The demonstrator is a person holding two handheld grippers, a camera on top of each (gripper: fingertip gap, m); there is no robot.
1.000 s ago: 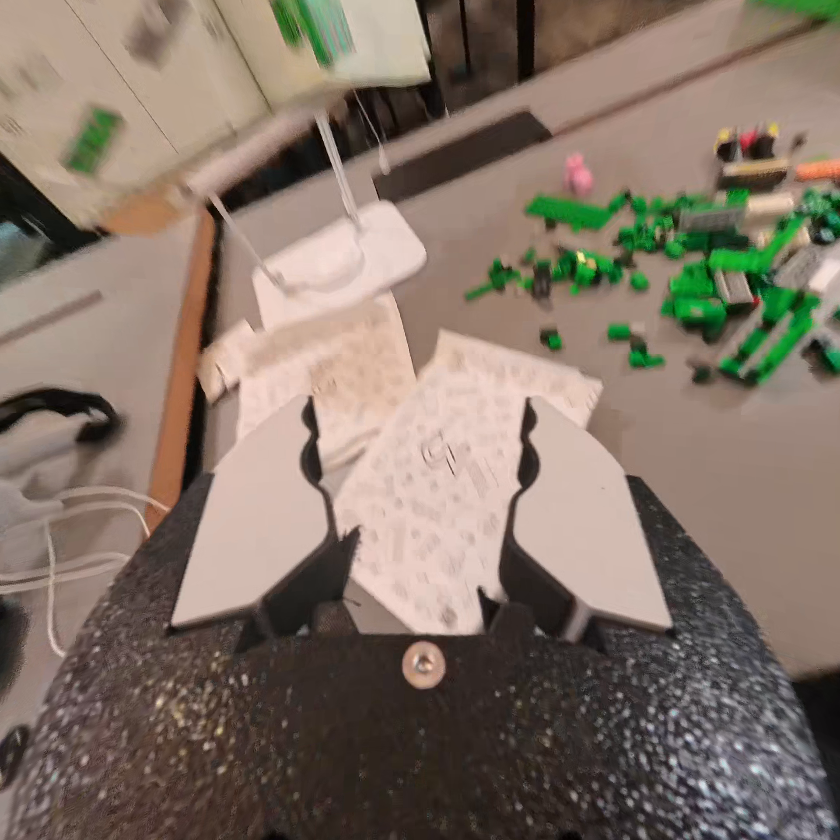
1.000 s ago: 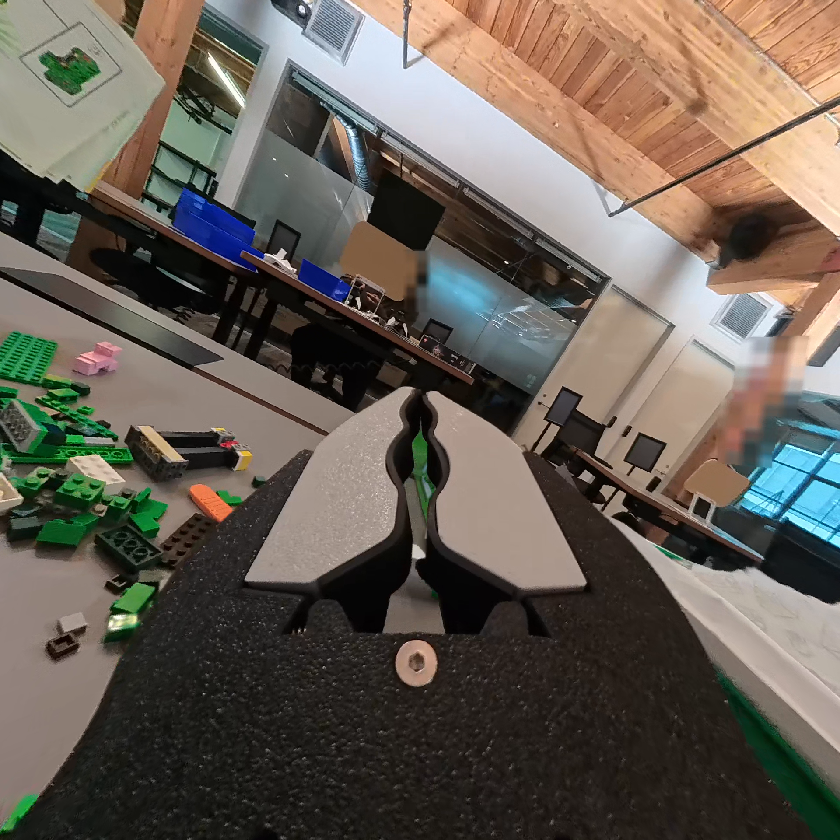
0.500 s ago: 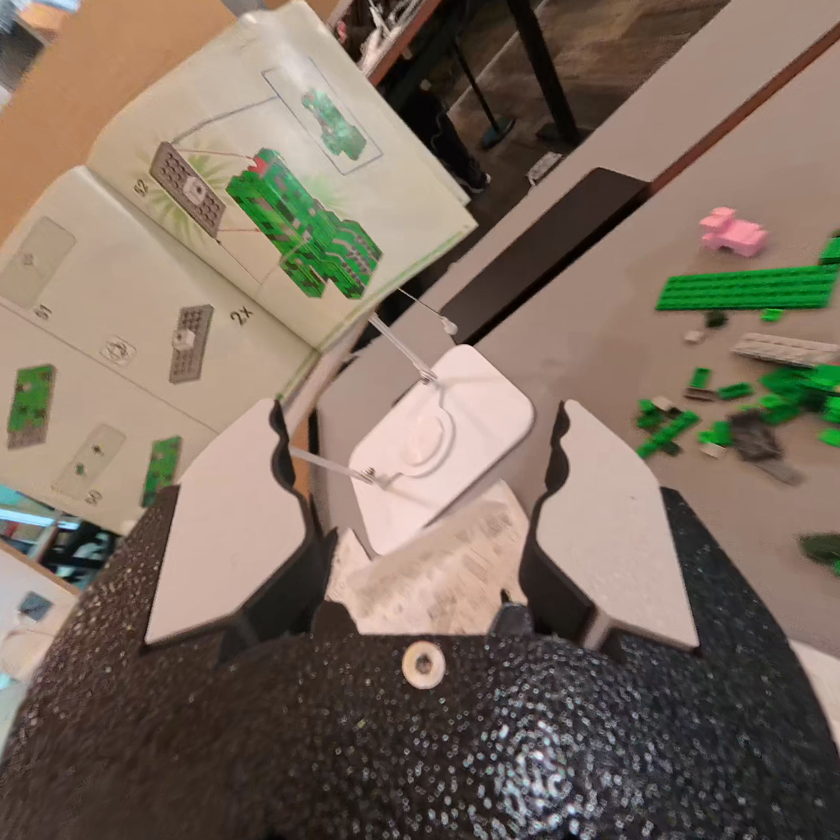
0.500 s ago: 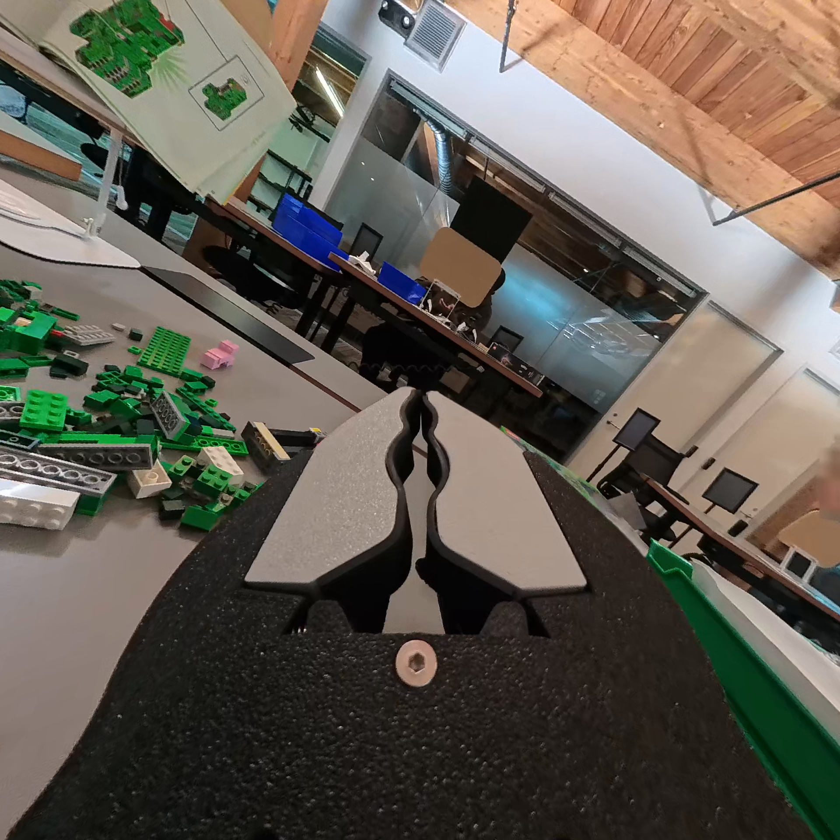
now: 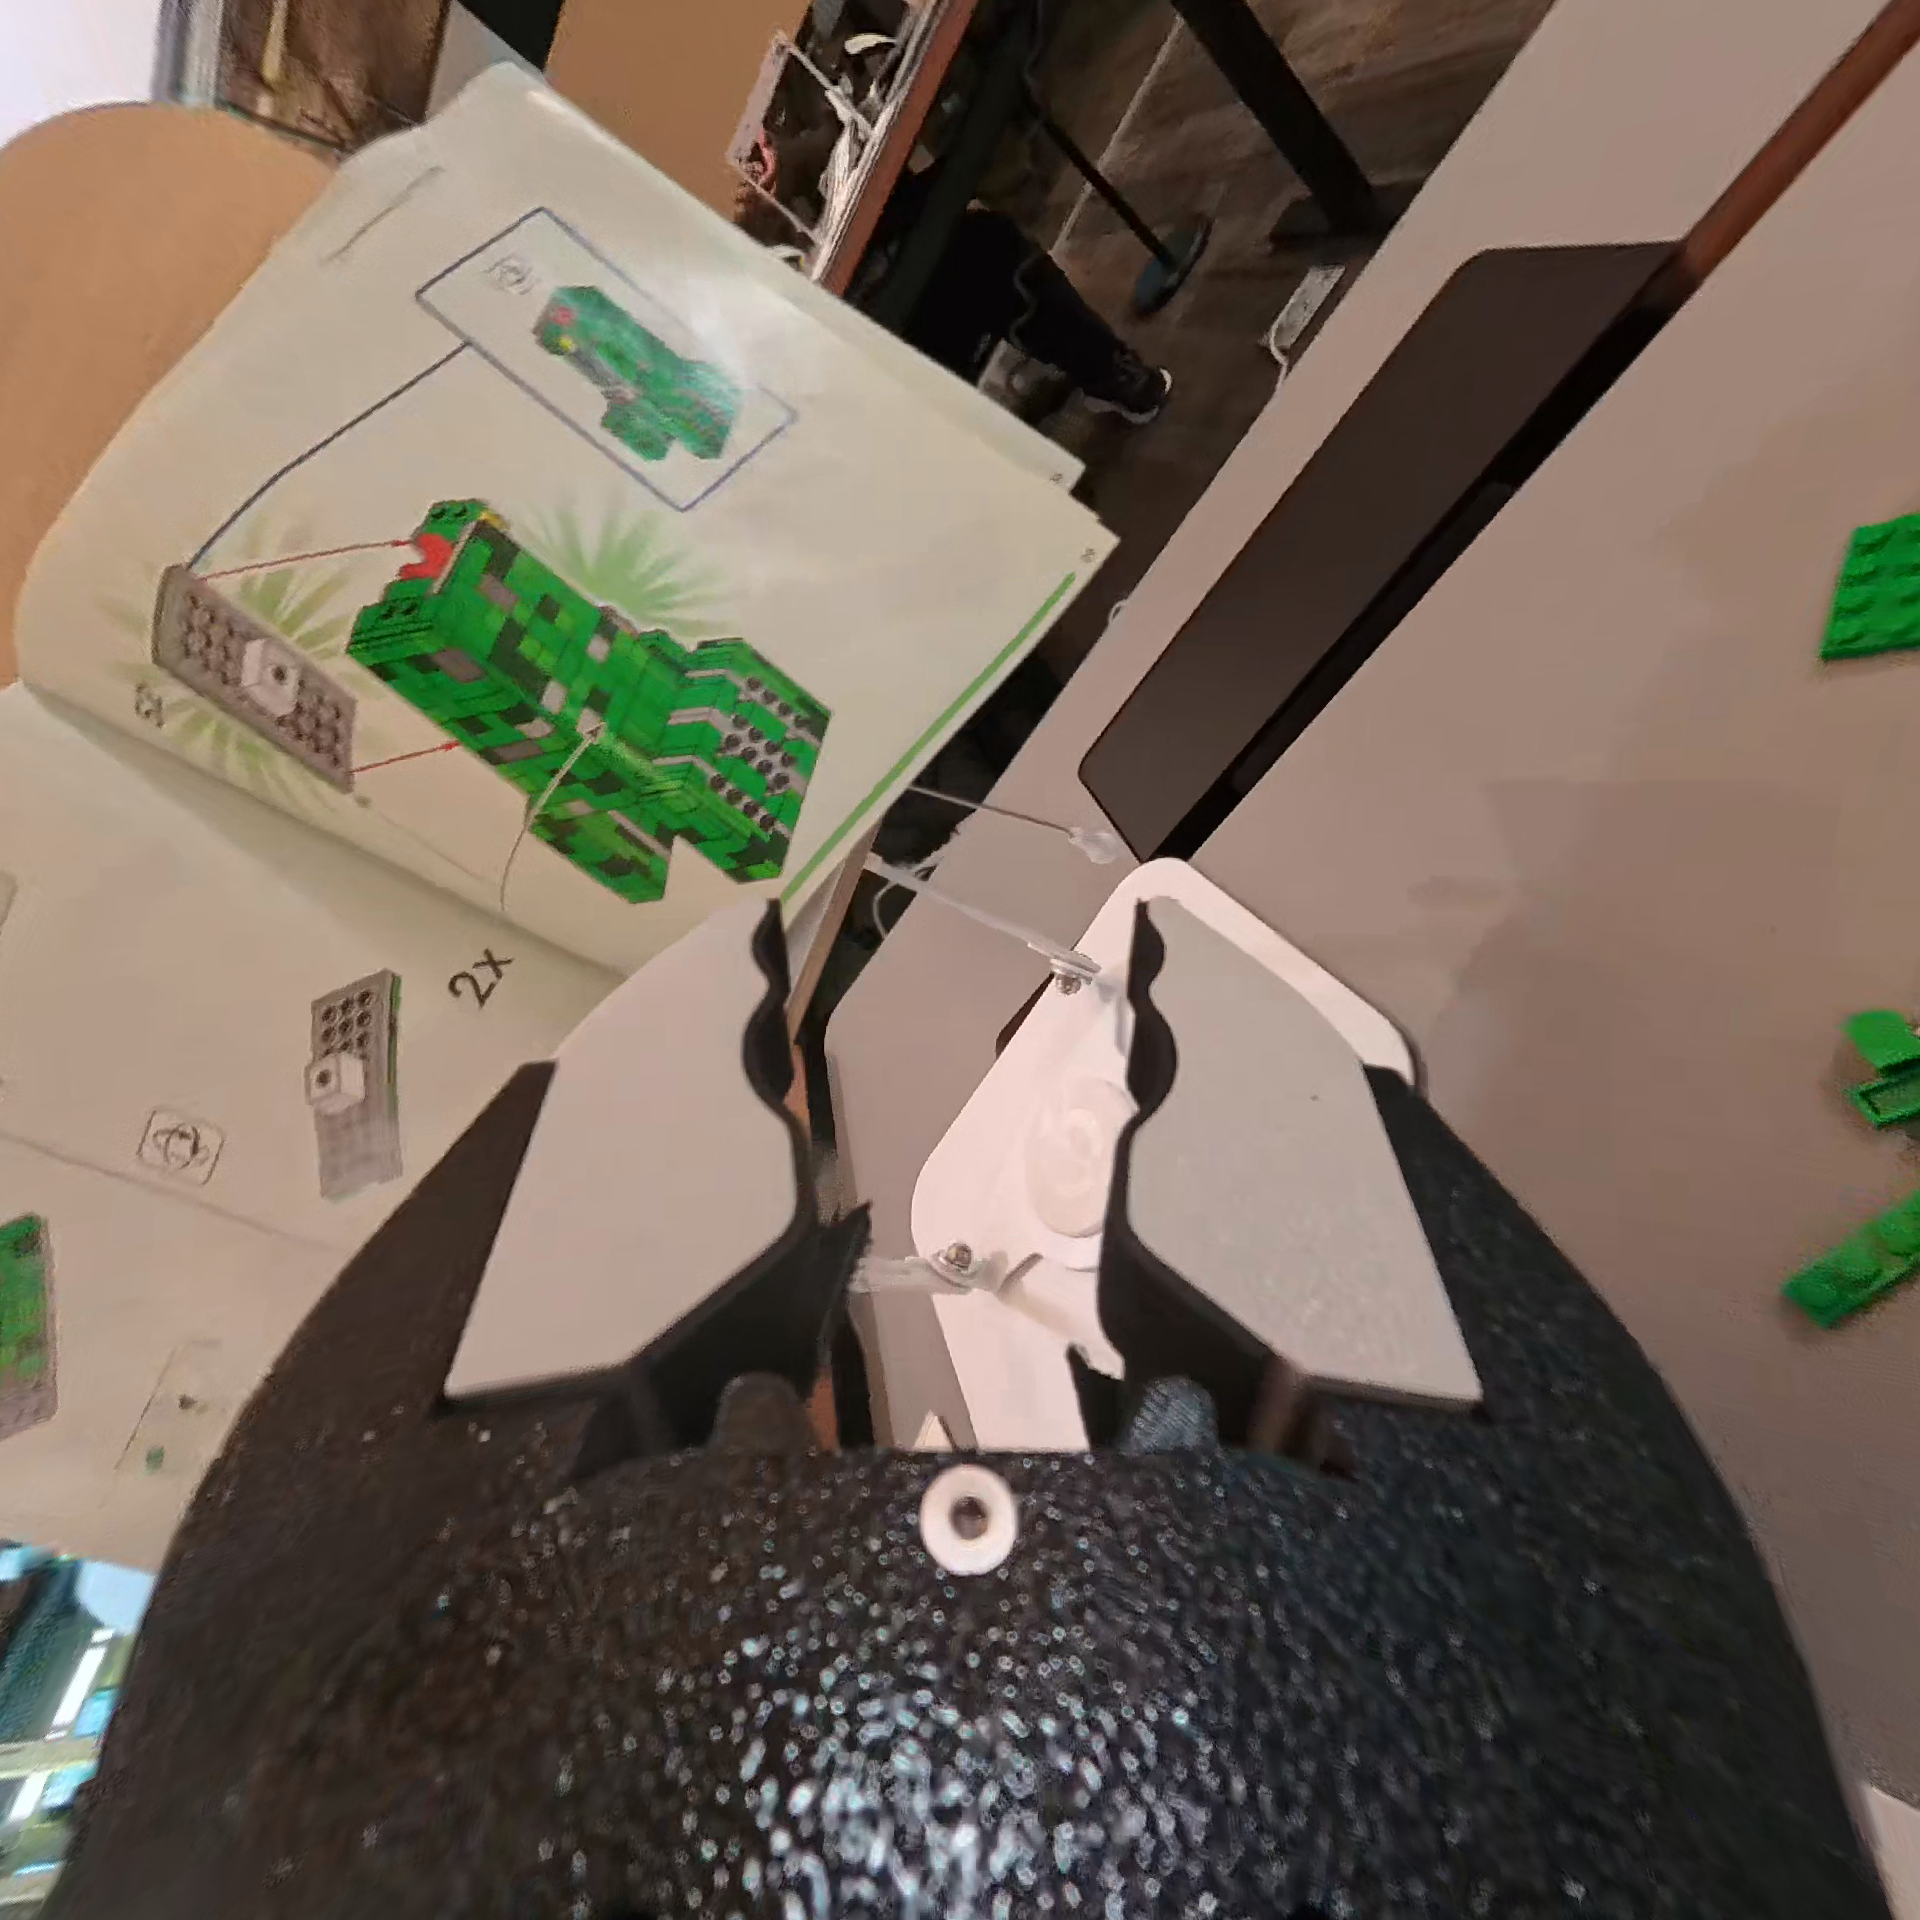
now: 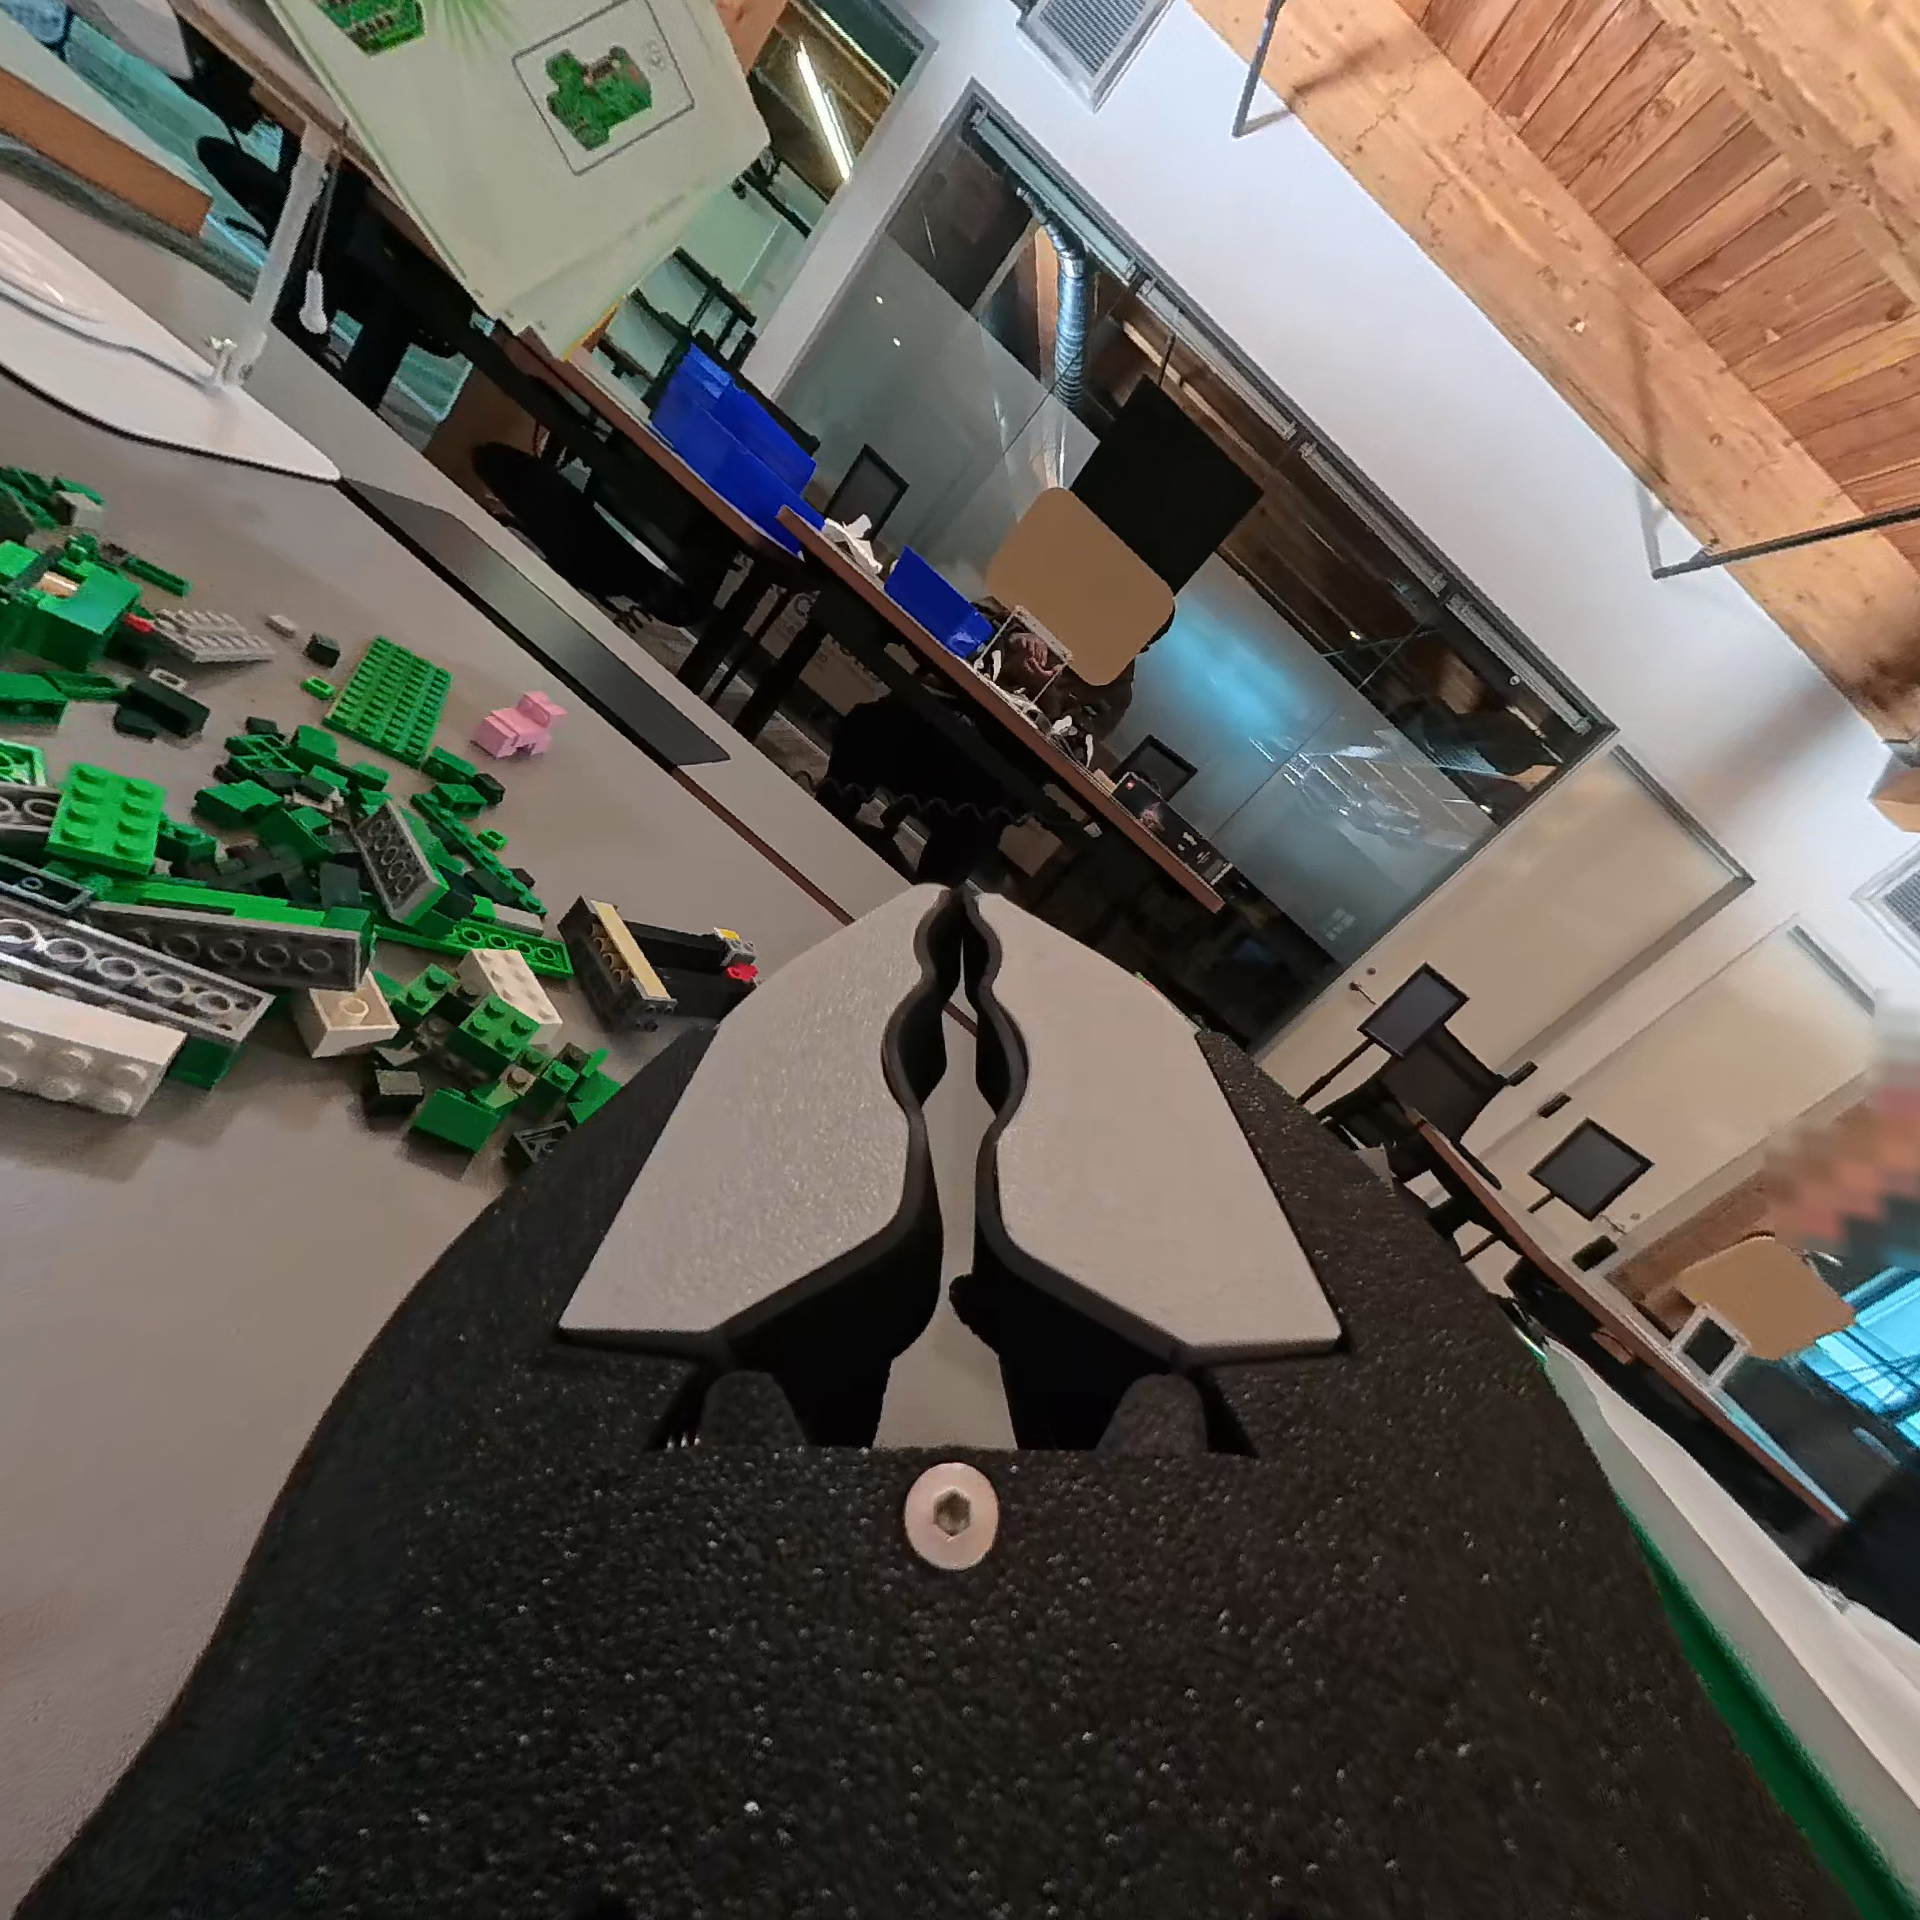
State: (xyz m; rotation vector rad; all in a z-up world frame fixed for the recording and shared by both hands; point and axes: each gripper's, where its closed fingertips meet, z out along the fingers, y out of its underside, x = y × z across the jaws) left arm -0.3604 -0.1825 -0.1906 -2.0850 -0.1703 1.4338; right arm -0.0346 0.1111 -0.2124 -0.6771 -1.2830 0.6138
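Above the white stand (image 5: 1049, 1132), left jaws spread; right jaws (tilted upward) pressed together.

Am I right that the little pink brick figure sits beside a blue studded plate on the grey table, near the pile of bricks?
Not quite: the plate is green, not blue. The right wrist view shows the pink brick figure beside a green studded plate on the grey table, near the pile of bricks.

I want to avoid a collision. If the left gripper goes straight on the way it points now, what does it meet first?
Probably the white stand base on the grey table: it lies between the open fingers of the left gripper. Depth is unclear, so the held instruction booklet to the left may be as near.
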